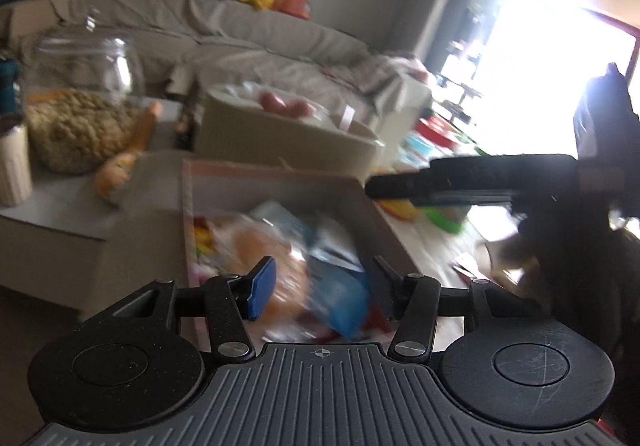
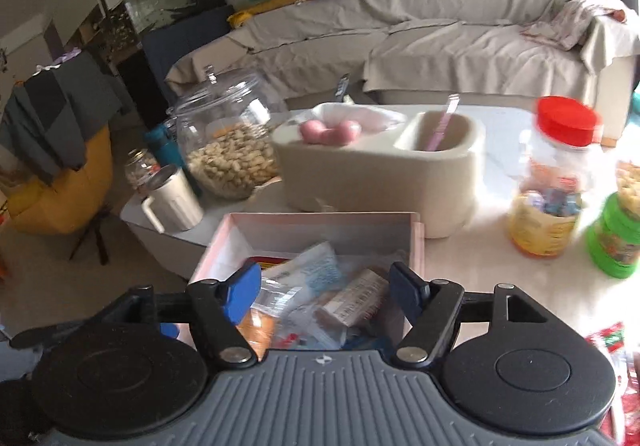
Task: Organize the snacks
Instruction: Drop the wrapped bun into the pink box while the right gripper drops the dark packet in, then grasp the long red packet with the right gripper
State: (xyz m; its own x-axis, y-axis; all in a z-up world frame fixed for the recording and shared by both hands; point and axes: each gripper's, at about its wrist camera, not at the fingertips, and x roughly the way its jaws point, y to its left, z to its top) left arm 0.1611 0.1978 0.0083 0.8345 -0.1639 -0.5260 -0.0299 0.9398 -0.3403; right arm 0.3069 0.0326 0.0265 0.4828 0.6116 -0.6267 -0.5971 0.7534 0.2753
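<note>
Both your grippers, left gripper [image 1: 320, 292] and right gripper [image 2: 325, 292], hang released with nothing between the fingers, over one pink box [image 2: 416, 246] of blurred snack packets [image 2: 316, 286] on the table [image 2: 480, 270], with one beige two-compartment holder [image 2: 380, 182] behind and three jars: peanuts [image 2: 228, 138], red-lidded [image 2: 560, 182], green [image 2: 616, 234].

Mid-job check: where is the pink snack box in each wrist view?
Left wrist: the pink snack box sits lower centre, just ahead of the open left hand-held gripper.
Right wrist: the box is lower centre, beyond the open right hand-held gripper.
Shared landmark: beige two-compartment holder behind the box.
</note>
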